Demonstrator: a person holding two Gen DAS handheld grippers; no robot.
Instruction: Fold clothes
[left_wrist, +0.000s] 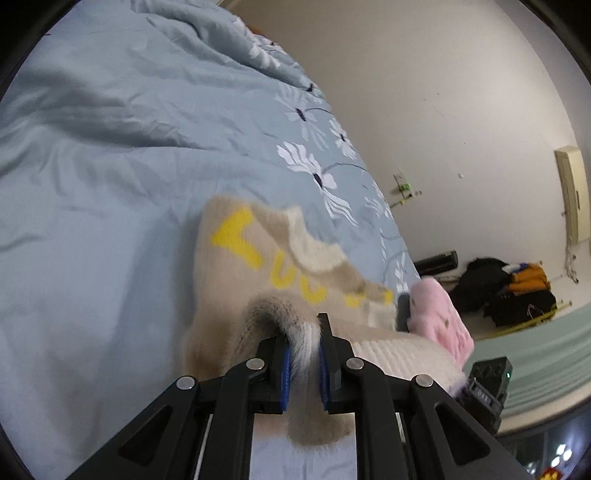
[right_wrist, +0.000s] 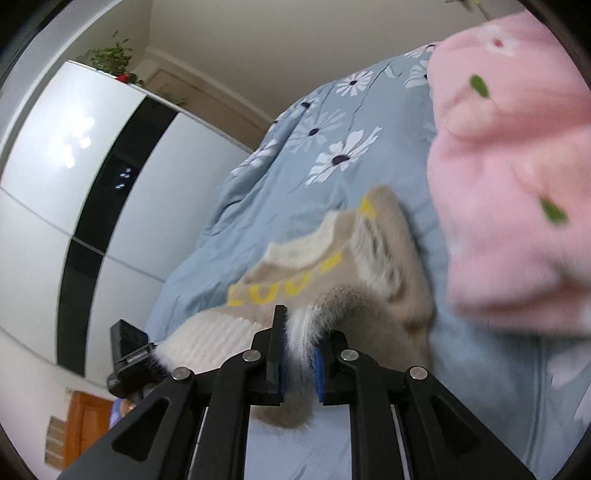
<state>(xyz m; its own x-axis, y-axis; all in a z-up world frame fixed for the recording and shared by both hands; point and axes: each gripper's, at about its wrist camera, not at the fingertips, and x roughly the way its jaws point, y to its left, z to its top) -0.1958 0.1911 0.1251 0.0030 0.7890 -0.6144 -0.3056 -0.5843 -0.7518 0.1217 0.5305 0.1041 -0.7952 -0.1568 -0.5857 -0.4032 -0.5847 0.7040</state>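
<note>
Each claw is clamped on a fuzzy edge of the beige sweater (left_wrist: 258, 280): the left claw (left_wrist: 303, 363) and the right claw (right_wrist: 298, 363) pinch it at separate spots so the cloth hangs spread between them. The sweater is lifted just over the bed (left_wrist: 110, 184), probably to be laid flat or doubled over. A pink garment (right_wrist: 509, 166) lies beside it.

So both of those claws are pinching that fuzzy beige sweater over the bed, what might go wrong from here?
The left gripper and right gripper each pinch only a thin fluffy edge of the beige sweater, so it might slip free. A pink garment lies close beside it and could get dragged or caught in the fold. The blue bedspread is wrinkled, so the fold may land uneven.
</note>
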